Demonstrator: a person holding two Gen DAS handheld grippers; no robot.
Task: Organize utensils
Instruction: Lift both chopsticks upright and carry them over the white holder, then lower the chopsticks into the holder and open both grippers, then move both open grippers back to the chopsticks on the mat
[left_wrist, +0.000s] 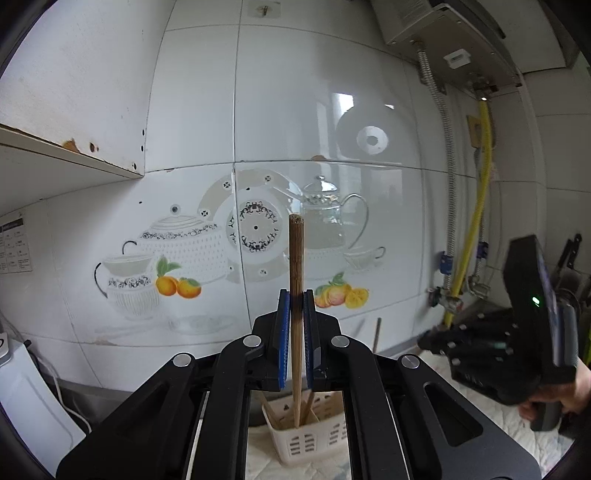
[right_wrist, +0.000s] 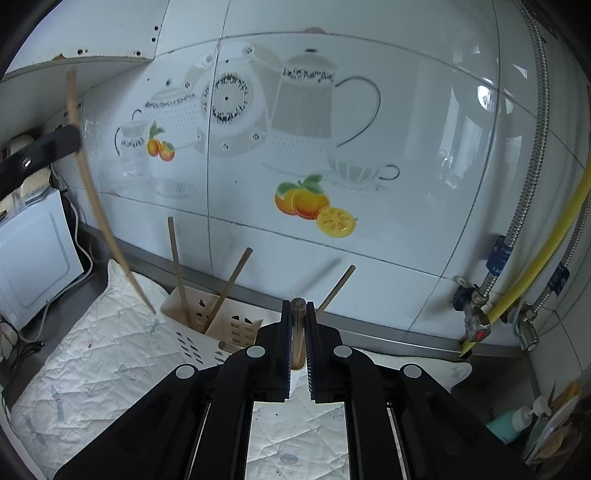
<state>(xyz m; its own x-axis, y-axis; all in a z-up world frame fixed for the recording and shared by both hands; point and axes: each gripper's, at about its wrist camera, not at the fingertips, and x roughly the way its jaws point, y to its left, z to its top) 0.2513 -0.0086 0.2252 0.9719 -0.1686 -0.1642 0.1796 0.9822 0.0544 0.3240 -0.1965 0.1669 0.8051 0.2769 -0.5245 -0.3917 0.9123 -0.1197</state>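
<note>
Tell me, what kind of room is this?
Most likely a home kitchen: wall tiles printed with teapots and oranges, a white utensil caddy holding chopsticks on the counter, and a yellow gas hose by the wall.

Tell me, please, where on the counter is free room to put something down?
The white cloth is bare left of the basket, up to the white appliance, and also just in front of the right claw. The basket itself is crowded with chopsticks.
</note>
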